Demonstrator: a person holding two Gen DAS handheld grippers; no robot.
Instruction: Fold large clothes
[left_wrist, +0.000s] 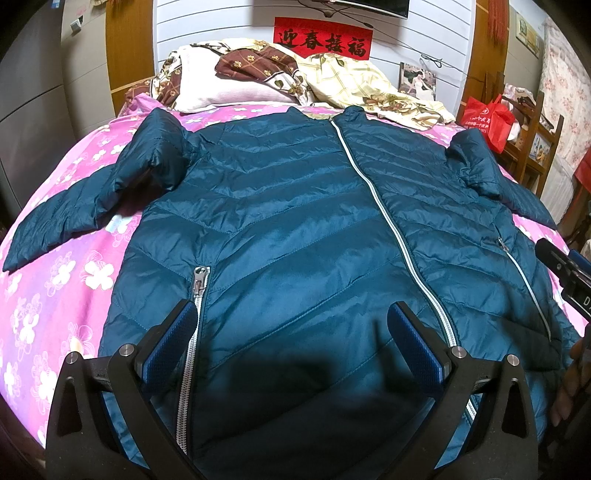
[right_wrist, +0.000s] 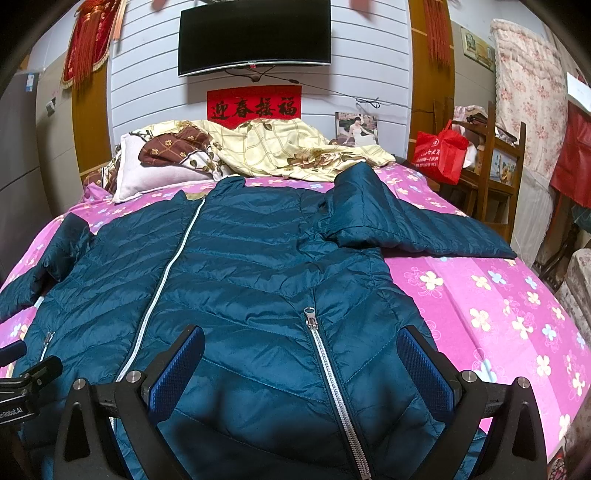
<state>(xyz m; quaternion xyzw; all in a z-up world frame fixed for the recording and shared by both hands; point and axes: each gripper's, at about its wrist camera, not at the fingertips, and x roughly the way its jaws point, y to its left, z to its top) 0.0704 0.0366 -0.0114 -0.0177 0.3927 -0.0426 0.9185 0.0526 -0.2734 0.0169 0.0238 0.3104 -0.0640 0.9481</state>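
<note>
1. Nearest the lens: left gripper (left_wrist: 291, 328) hung wide open over the jacket (left_wrist: 295, 221) hem, holding nothing; blue pads (left_wrist: 413, 350) sat clear of the fabric.
2. Right gripper (right_wrist: 301, 365) likewise gaped, empty, above the hem near the pocket zipper (right_wrist: 310, 317).
3. Jacket lay face up, zipped, on the pink floral bedsheet (right_wrist: 498, 314), sleeves spread, collar toward the pillows (right_wrist: 155, 173).
4. Risks, as judged: the shiny quilted shell looked slick, so a shallow pinch could slip; puffy filling might spring a fold open; the bunched right sleeve (right_wrist: 406, 221) could fold crooked.
5. Readable: red banner (right_wrist: 255, 107) read 迎春接福; "Robot.AI" on the left tool; the red bag (right_wrist: 439, 151) print was too small.
</note>
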